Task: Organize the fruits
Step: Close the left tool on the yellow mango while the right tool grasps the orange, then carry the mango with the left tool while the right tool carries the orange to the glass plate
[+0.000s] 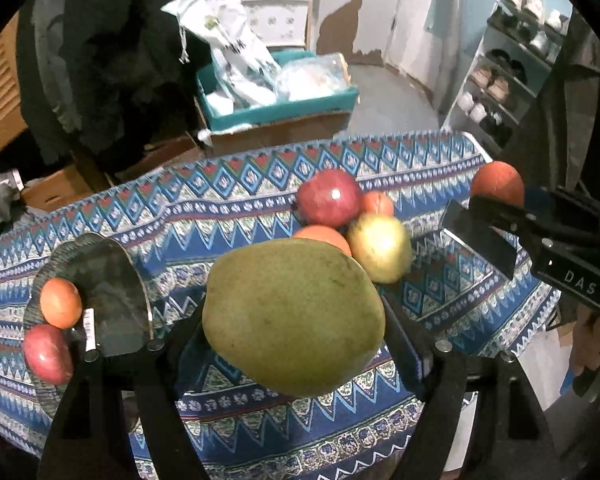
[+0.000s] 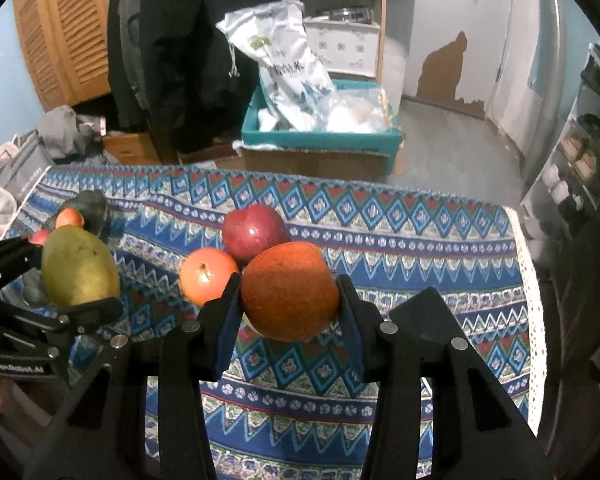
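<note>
My left gripper [image 1: 296, 320] is shut on a big green mango [image 1: 294, 316] and holds it above the patterned tablecloth [image 1: 220, 216]. It also shows in the right wrist view [image 2: 80, 272]. My right gripper [image 2: 290, 300] is shut on an orange-red apple [image 2: 290, 296], seen at the right of the left wrist view [image 1: 498, 182]. A pile on the cloth has a dark red apple [image 1: 328, 196], an orange [image 1: 324, 238], a yellow-red apple [image 1: 380, 248] and a small orange fruit [image 1: 378, 203]. A grey plate [image 1: 100, 280] at the left holds an orange [image 1: 60, 302] and a red apple [image 1: 48, 354].
Behind the table stand a teal box [image 1: 276, 108] with white bags, cardboard boxes [image 1: 56, 188] and dark hanging coats [image 2: 188, 40]. A shoe rack [image 1: 500, 76] is at the right. The table's far edge [image 2: 300, 178] and lace right edge [image 2: 528, 280] drop to the floor.
</note>
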`<state>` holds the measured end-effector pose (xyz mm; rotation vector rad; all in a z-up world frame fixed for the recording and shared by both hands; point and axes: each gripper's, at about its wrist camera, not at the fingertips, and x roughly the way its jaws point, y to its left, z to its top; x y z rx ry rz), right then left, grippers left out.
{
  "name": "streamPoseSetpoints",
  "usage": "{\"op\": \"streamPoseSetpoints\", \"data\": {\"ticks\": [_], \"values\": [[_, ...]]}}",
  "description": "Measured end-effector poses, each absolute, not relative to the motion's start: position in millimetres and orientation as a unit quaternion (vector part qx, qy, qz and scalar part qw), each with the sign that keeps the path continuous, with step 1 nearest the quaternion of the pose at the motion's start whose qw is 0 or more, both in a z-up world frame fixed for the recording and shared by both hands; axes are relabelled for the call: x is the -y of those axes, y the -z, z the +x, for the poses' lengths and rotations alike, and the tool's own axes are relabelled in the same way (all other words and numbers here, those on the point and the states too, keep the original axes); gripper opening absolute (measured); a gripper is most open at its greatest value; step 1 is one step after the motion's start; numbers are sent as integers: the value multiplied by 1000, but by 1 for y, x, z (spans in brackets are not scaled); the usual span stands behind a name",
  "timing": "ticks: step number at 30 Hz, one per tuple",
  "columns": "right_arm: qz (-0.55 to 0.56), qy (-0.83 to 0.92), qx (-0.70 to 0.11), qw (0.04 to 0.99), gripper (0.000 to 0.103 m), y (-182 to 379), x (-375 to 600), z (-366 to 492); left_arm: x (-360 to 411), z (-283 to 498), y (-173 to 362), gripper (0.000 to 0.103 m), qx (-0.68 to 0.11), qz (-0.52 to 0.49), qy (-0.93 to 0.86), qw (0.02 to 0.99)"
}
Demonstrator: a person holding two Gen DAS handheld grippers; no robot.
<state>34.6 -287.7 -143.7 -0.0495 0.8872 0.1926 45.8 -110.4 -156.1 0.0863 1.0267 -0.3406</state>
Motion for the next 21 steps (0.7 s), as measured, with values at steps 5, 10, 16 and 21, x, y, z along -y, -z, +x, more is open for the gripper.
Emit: {"op": "streamPoseSetpoints", "data": {"ticks": [5,10,16,21], "values": [[-23,-97,-410,907,44,130,284,32,101,40,139,80,-469,30,160,868],[-22,-106,-395,912,44,119,278,30,93,35,128,80,-454,23,159,876],[-23,-119,-375,919,44,104,266,29,77,32,115,80,-439,8,153,885],[-25,-130,-363,922,44,93,255,28,63,30,104,80,-421,6,144,896]]}}
